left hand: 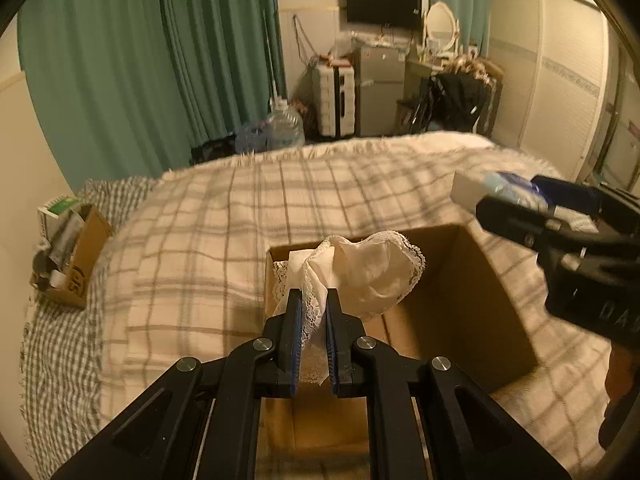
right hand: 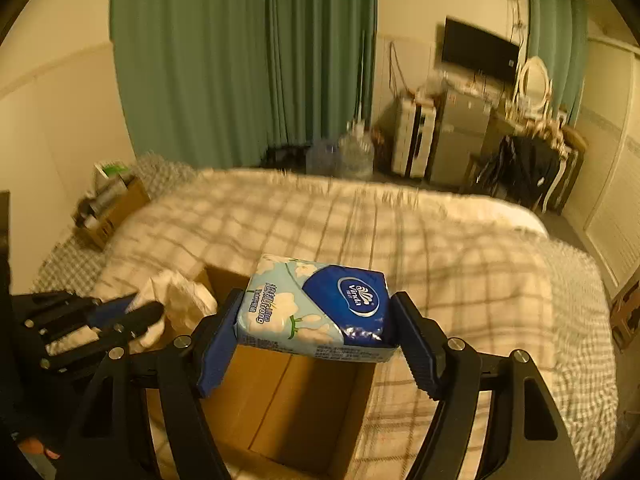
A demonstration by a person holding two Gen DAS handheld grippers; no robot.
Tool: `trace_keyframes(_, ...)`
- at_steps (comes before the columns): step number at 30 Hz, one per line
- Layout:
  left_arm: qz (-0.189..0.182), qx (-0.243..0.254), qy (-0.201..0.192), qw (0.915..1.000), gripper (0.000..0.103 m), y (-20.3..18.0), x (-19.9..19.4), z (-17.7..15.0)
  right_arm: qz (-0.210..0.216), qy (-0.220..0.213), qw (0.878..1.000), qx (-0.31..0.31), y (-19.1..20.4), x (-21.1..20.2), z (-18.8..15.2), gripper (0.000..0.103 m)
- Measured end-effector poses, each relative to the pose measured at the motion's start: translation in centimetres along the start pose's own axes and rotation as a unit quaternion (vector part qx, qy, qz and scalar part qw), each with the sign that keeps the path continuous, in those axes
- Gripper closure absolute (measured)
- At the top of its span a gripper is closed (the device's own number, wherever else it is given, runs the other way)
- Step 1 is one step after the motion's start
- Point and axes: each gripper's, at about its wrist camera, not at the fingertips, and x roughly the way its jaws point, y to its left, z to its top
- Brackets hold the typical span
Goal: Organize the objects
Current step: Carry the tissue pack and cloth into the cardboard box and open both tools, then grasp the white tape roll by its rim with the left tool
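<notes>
Fingers point(left hand: 294, 320) of left gripper point(left hand: 313, 312) pinch a lacy white cloth point(left hand: 372, 268) w/ the cloth over the brown box point(left hand: 472, 288). Right gripper point(right hand: 316, 312) squeezes a blue tissue pack point(right hand: 320, 306) above that box, on the plaid bed point(left hand: 208, 248). Small box point(left hand: 80, 256) sits far left.

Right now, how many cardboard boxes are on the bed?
2. The large open box sits right below both claws; a smaller, stuffed box sits at the bed's far left edge by the wall. Others may be hidden outside the view.
</notes>
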Motion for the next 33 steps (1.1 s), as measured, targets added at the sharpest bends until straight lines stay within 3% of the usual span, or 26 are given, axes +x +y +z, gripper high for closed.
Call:
trace_keyframes(5,0.005,0.011,0.029,0.9995,0.093,-0.1,3.8,-0.5,0.002,0.032,0.999,-0.002,-1.1,4.4,-2.0,0.031)
trace_keyframes(11,-0.006,0.02,0.043,0.9988,0.09,-0.8,5.3,-0.8,0.011,0.039,0.999,0.011,-1.9,5.5,-3.1,0.03)
trace_keyframes(13,-0.006,0.027,0.044,0.9986,0.077,-1.1,5.0,-0.8,0.014,0.03,0.999,0.019,-2.1,4.9,-3.0,0.025)
trace_keyframes(14,-0.004,0.027,0.044,0.9986,0.07,-1.2,4.8,-0.8,0.013,0.025,0.999,0.023,-2.2,4.4,-2.8,0.018)
trace_keyframes(16,-0.001,0.022,0.04,0.9989,0.031,-1.2,3.8,-0.8,0.01,0.01,0.999,0.031,-2.4,2.8,-2.4,0.013)
trace_keyframes(17,0.0,0.018,0.034,0.9993,0.026,-1.1,3.1,-0.8,0.007,0.004,0.999,0.033,-2.5,1.7,-2.1,0.012)
trace_keyframes(23,-0.004,-0.004,0.008,1.0,0.019,-0.2,-2.1,-0.9,-0.05,-0.014,0.999,0.016,-2.2,-4.4,-1.6,0.009)
trace_keyframes(25,0.0,-0.003,-0.007,1.0,0.009,0.1,-4.3,-1.2,-0.055,-0.023,0.998,0.013,-2.1,-6.7,-1.6,0.009)
trace_keyframes(33,0.015,0.021,-0.047,0.9986,0.003,0.5,-11.8,-4.2,-0.078,-0.06,0.995,-0.012,0.1,-17.0,-3.3,0.0)
